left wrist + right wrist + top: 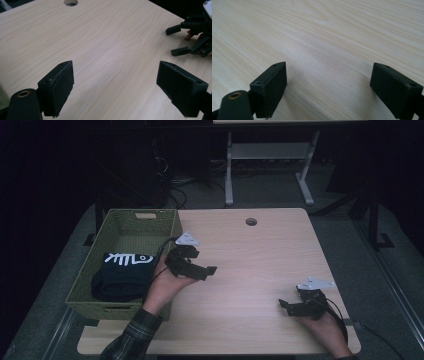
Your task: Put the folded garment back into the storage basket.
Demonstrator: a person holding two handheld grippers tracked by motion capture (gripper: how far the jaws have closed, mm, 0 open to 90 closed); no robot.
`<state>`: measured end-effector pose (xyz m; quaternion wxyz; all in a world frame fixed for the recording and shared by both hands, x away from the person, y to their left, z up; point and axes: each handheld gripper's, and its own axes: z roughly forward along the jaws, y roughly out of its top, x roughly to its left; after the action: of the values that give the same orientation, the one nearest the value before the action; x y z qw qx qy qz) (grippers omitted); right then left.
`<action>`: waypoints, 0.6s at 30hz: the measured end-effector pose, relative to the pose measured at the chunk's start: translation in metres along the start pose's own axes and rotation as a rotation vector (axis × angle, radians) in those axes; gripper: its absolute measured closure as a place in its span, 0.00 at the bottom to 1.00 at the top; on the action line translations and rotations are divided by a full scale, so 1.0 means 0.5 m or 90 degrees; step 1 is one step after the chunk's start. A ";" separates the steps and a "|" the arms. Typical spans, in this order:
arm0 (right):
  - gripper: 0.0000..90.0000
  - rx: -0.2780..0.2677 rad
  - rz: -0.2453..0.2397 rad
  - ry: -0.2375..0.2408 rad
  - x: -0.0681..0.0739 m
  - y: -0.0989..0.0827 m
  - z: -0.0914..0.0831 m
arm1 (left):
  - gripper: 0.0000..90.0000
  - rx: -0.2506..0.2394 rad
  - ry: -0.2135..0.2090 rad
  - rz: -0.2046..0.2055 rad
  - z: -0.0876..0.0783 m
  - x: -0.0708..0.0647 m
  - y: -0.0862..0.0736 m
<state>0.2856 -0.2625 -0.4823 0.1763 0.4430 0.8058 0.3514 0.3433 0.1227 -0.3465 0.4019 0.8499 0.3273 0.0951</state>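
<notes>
Jaws wide apart on both left gripper and right gripper, holding nothing; risk of snagging basket rim reaching for cloth.

Holding the left gripper with jaws spread wide, empty. Gripping the right gripper likewise, jaws gaping, well apart from the left one.

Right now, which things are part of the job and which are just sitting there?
Part of the job: left gripper, right gripper, both open and empty; folded black garment; green basket holding it.

Just there: table with its cable hole; white desk frame behind.
</notes>
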 end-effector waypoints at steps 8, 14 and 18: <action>0.15 0.000 0.000 0.000 0.000 0.000 0.000 | 0.16 -0.003 -0.002 0.014 0.062 -0.047 -0.037; 0.15 0.000 0.000 0.000 0.000 0.000 0.000 | 0.16 0.010 -0.005 0.027 0.103 -0.057 -0.076; 0.15 0.000 0.000 0.000 0.000 0.000 0.000 | 0.16 0.019 -0.002 0.029 0.129 -0.057 -0.103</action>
<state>0.2856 -0.2625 -0.4823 0.1762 0.4429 0.8060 0.3511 0.3241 0.0887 -0.4245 0.3876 0.8630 0.3087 0.0984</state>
